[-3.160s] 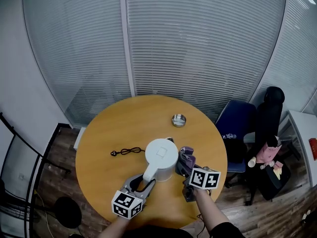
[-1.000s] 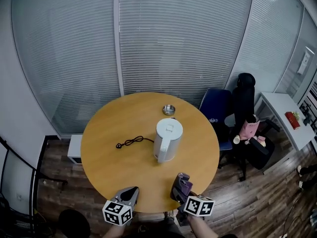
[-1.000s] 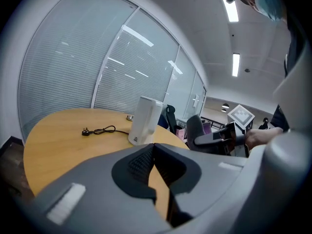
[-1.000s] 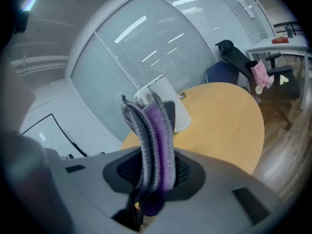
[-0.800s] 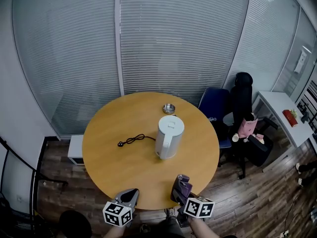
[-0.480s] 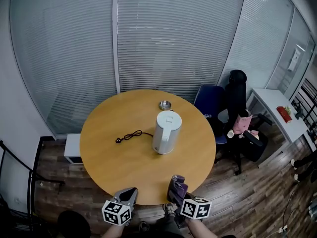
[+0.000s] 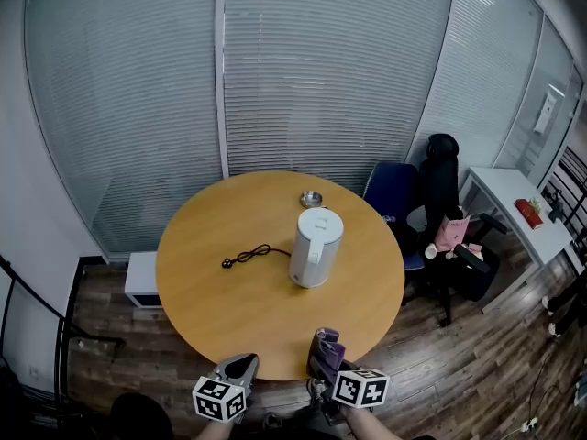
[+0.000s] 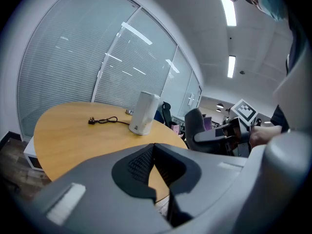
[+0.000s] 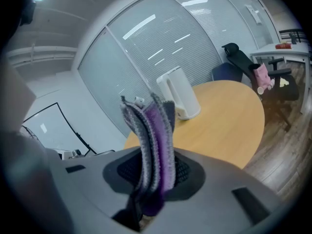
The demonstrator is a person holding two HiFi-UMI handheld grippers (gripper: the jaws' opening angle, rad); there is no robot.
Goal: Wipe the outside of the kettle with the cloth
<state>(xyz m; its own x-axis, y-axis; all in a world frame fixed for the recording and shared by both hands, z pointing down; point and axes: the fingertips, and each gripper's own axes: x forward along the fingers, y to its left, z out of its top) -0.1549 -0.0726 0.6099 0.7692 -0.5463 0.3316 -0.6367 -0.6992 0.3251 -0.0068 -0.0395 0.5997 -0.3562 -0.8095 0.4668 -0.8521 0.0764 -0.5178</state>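
Here, the purple cloth (image 9: 151, 130) was pinched in the right gripper (image 9: 152, 172) and the left gripper (image 8: 155, 152) was closed on nothing, well apart from the kettle (image 7: 315, 247).

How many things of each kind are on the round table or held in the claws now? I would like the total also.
Kettle: 1
Cord: 1
Metal dish: 1
Cloth: 1
Total: 4
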